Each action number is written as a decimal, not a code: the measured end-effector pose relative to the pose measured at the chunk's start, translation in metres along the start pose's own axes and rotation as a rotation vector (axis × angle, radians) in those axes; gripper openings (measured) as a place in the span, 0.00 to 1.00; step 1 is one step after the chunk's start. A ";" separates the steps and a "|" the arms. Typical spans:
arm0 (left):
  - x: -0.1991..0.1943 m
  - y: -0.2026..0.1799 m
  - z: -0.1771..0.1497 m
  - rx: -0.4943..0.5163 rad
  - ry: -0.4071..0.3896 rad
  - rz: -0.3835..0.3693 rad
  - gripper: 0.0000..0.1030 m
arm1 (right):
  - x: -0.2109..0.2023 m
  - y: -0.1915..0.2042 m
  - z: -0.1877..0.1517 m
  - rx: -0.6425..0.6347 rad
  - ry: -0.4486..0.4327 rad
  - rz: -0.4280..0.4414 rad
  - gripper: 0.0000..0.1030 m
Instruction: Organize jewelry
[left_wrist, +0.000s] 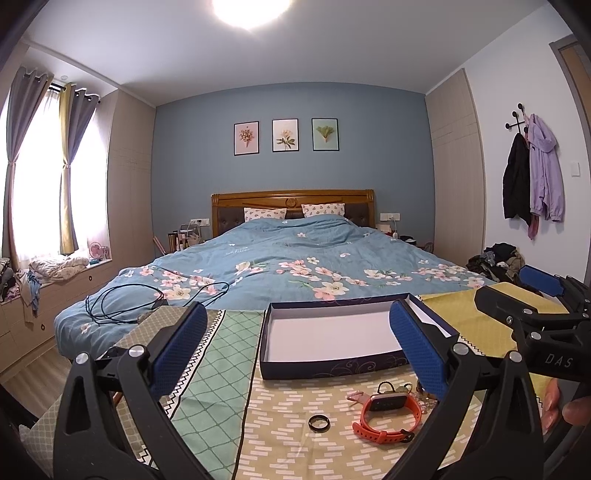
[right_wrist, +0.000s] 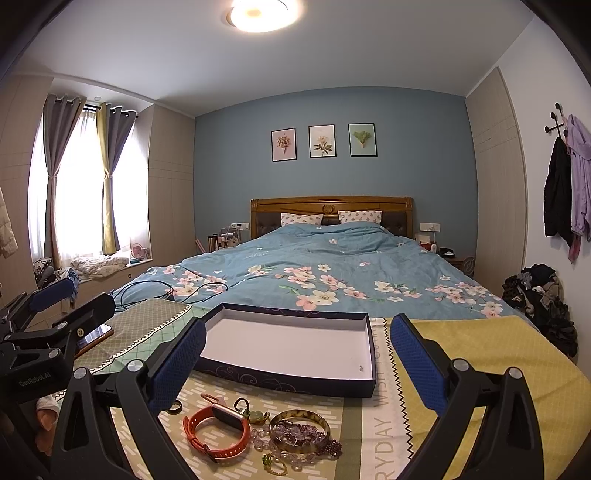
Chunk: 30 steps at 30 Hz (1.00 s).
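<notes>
A shallow dark-blue box with a white floor stands open on the patterned cloth; it also shows in the right wrist view and holds one tiny item near its front right corner. In front of it lie an orange-strapped watch, a black ring, a gold bangle around purple beads, clear beads and a green pendant. My left gripper is open and empty above the cloth. My right gripper is open and empty above the jewelry.
A phone lies on the cloth at the left. The bed with a blue floral quilt and a black cable lies behind the table. Clothes are piled at the right wall.
</notes>
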<state>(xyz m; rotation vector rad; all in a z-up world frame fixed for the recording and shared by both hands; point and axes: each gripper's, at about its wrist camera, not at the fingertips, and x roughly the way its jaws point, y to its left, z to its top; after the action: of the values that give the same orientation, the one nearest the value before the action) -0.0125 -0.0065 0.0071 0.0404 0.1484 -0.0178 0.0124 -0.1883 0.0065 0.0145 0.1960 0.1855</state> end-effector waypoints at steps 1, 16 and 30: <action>0.001 0.000 0.000 0.001 0.000 0.000 0.94 | 0.000 0.000 0.000 0.001 0.001 0.000 0.94; 0.001 0.001 -0.006 -0.010 -0.014 0.000 0.94 | -0.001 -0.004 0.001 0.013 0.008 0.009 0.94; 0.001 0.003 -0.009 -0.018 -0.018 0.004 0.94 | 0.002 -0.004 0.002 0.011 0.015 0.015 0.94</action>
<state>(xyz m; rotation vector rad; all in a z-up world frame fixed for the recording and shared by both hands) -0.0123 -0.0033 -0.0015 0.0222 0.1308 -0.0132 0.0155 -0.1918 0.0079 0.0252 0.2120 0.1991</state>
